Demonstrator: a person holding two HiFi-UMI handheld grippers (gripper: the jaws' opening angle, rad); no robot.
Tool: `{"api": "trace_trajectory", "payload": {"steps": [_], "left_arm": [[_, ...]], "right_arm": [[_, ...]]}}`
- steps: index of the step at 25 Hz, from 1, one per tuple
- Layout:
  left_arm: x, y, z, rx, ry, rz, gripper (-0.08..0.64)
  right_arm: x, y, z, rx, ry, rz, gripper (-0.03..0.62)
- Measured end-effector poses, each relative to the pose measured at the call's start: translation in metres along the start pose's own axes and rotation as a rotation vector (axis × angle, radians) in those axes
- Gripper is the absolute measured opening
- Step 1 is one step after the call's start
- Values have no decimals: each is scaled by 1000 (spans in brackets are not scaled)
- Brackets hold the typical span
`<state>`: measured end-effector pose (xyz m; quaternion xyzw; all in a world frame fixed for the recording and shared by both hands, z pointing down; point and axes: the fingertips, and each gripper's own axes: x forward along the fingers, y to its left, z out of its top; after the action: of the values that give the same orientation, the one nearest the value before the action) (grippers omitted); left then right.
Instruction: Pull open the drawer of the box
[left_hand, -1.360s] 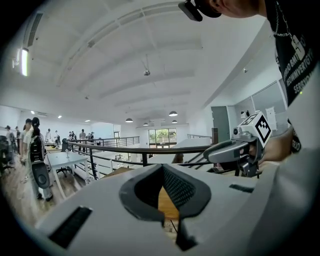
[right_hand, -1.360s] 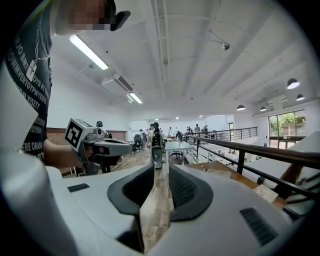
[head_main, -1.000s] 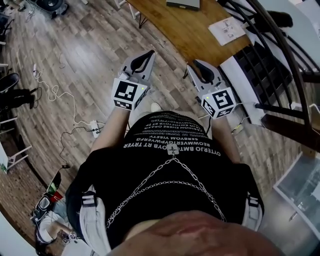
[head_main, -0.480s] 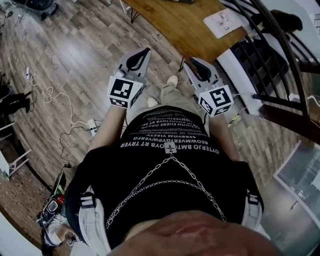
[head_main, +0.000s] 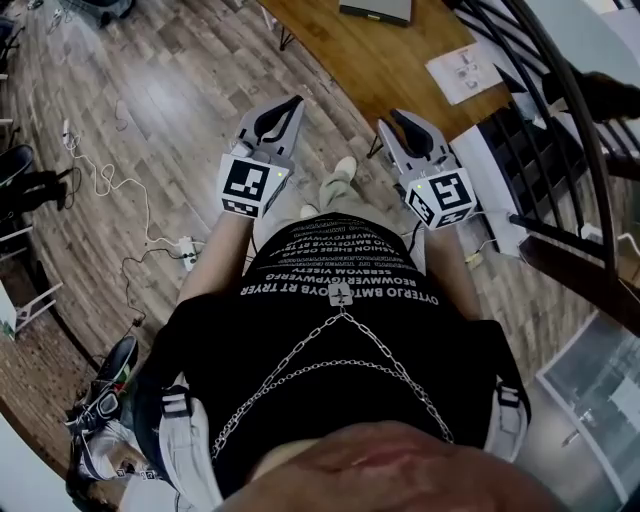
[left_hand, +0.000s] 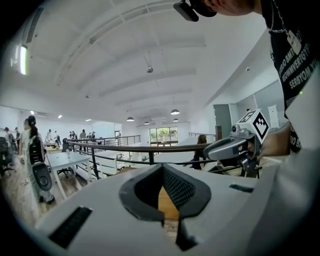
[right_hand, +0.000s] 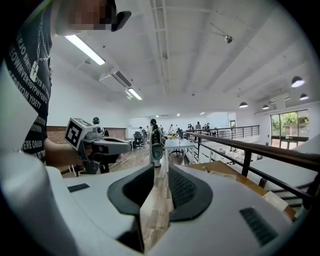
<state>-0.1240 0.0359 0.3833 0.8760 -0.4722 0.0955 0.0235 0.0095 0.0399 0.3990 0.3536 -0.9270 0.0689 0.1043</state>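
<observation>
The left claw (head_main: 294, 103) was clenched on nothing, the right claw (head_main: 397, 118) slightly parted and empty. No box or drawer showed in any view; searching blind, a claw might strike the railing (head_main: 560, 100) at far right.

Floor (head_main: 170, 120) lies open left — table (head_main: 370, 55) and railing (head_main: 520, 140) crowd the right.

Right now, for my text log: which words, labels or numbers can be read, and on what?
"OYTERJO BMT" and "OVS RT TRYER", roughly: shirt, largest line.
Smaller shirt lines: too blurred.
Paper on the table: too small.
Marker cubes: patterns only, no words.
</observation>
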Motion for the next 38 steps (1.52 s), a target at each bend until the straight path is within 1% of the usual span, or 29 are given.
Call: {"api": "trace_trajectory", "payload": {"steps": [4,8,15,21,25,31,34,38], "left_arm": [[19,22,-1,-4,12,36,5],[43,34,0,-7,18,37,5],[84,52,-2,-27,27,28,5],[119,63,-4,-26,48,27,5],[137,69,-17,-41,73,14,5],[170,66,-32,-53,110,-17,5],[185,66,-26,-42,108,-24,5],[201,78,-13,-16,102,-5,5]], "right_arm": [[26,-14,-3,-19,25,39,81],[46,-28,-2,-29,40,67,81],[72,-63,-6,-5,61,69,81],[91,-95,-8,6,69,76,81],[102,-110,-22,29,94,73,81],[116,-134,-43,70,126,78,81],[123,-146,-41,73,122,70,81],[132,-162,-25,66,85,76,84]]}}
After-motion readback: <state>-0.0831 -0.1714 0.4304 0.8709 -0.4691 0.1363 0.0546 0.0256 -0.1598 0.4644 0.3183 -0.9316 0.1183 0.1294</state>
